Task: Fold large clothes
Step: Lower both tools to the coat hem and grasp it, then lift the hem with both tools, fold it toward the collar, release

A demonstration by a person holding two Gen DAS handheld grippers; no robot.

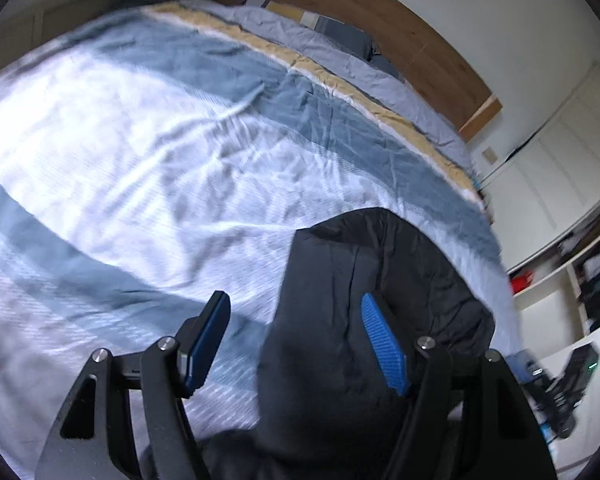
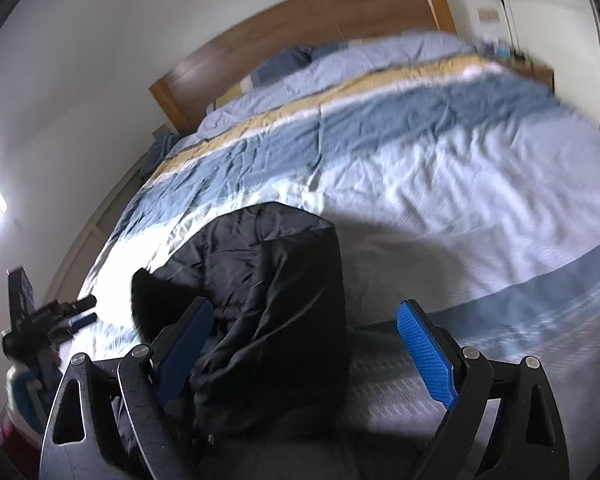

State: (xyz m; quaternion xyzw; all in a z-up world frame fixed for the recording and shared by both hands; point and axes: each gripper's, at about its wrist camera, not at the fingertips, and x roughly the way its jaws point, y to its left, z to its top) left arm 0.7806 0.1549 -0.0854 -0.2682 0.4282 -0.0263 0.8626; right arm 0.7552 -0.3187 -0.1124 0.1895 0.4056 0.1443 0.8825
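Where the bed [image 1: 140,152] fills most of both views, its striped cover [image 2: 440,184] runs in bands of pale blue, darker blue, white and tan toward a wooden headboard [image 2: 320,16] set against a white wall, with pillows [image 1: 340,34] lying just in front of the board. On the cover near the foot of the bed lies the black jacket [image 1: 340,320], a dark, slightly shiny, puffy garment bundled into a thick wad with deep creases and a seam line running along it; its long axis runs from the near edge of the bed up toward the headboard, and the far end is squared off like a folded edge. In the right wrist view the same jacket [image 2: 268,280] spreads wider at its left side, where a rounded dark lobe sticks out toward the bed's edge. White shelves [image 1: 572,264] stand beyond the bed in the left wrist view, holding dark items and something red, too blurred to name. The left gripper [image 1: 296,340] has its jaws spread wide apart, the right-hand blue pad over the jacket and the other over bare cover, holding nothing. The right gripper [image 2: 308,352] is likewise released, its jaws wide and straddling the near part of the jacket without closing on it. At the left rim of the right wrist view the other gripper [image 2: 48,320] shows as a dark blurred shape.
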